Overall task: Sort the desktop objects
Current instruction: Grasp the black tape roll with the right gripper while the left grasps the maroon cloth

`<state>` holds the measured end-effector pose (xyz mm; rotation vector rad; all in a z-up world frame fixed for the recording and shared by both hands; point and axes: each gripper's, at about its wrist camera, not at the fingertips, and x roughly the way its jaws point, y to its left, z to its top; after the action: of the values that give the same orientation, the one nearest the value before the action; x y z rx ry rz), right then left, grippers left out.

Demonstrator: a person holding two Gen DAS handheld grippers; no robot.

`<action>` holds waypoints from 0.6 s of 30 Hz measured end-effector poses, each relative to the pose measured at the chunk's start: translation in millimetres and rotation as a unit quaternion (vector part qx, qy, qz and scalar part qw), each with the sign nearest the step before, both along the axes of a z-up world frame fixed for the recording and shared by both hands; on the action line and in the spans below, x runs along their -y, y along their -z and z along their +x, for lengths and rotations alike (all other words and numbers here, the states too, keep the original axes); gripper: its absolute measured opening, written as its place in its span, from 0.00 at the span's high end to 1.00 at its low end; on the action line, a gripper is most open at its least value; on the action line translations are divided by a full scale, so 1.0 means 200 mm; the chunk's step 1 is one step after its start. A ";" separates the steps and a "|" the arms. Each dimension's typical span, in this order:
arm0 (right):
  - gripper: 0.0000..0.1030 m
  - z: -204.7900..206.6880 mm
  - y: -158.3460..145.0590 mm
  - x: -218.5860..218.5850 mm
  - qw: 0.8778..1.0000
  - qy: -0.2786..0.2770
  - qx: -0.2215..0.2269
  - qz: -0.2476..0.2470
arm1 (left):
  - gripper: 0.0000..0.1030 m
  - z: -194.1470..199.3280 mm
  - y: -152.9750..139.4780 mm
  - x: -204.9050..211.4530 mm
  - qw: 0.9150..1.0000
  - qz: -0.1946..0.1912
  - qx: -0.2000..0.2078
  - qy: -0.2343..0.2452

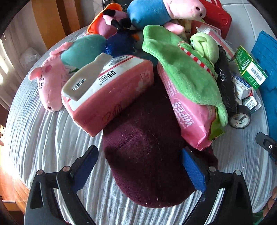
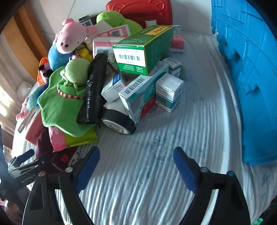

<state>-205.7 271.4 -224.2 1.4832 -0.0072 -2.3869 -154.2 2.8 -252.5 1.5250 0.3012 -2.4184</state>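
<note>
My left gripper [image 1: 138, 150] is open and points down at a maroon knit hat [image 1: 143, 155] lying flat on the striped cloth. The hat sits between the fingers, with the right pad [image 1: 192, 171] over its edge and the left pad clear of it. Behind the hat lie a pink tissue pack [image 1: 107, 93] and a pink wipes pack [image 1: 188, 117], the latter under a green frog plush [image 1: 181, 65]. My right gripper [image 2: 136, 150] is open over bare cloth, with nothing between its fingers. A black tape roll [image 2: 119, 124] and a heap of medicine boxes [image 2: 168, 91] lie ahead of it.
A blue crate [image 2: 247, 77] stands along the right side. A red case [image 2: 140, 10] is at the back. Pig plushes [image 1: 50, 83] and a black bag roll [image 2: 95, 90] crowd the pile, topped by a green box [image 2: 143, 50]. The table edge curves at the left.
</note>
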 end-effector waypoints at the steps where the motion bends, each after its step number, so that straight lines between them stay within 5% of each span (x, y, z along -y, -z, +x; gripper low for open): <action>1: 0.22 -0.02 0.02 0.01 1.000 -0.005 0.001 -0.002 | 0.06 -0.01 0.01 0.00 1.000 0.003 0.001 -0.004; 5: 0.31 -0.08 0.09 0.04 1.000 -0.027 0.007 -0.008 | 0.07 -0.03 0.03 -0.02 1.000 0.000 0.004 -0.007; 10: 0.42 -0.14 0.14 0.09 1.000 -0.030 -0.002 0.005 | 0.30 -0.05 0.02 -0.05 1.000 0.010 -0.004 0.016; 15: 0.75 -0.18 0.17 0.15 0.999 -0.037 -0.009 0.014 | 0.56 -0.04 -0.03 -0.08 1.000 -0.005 -0.016 0.012; 18: 0.82 -0.15 0.13 0.15 0.999 -0.040 -0.022 0.016 | 0.70 -0.02 -0.11 -0.09 0.999 -0.011 -0.025 0.018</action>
<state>-236.4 240.7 -249.3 1.4162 0.0988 -2.3656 -158.8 20.4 -231.0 1.4743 0.2595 -2.4835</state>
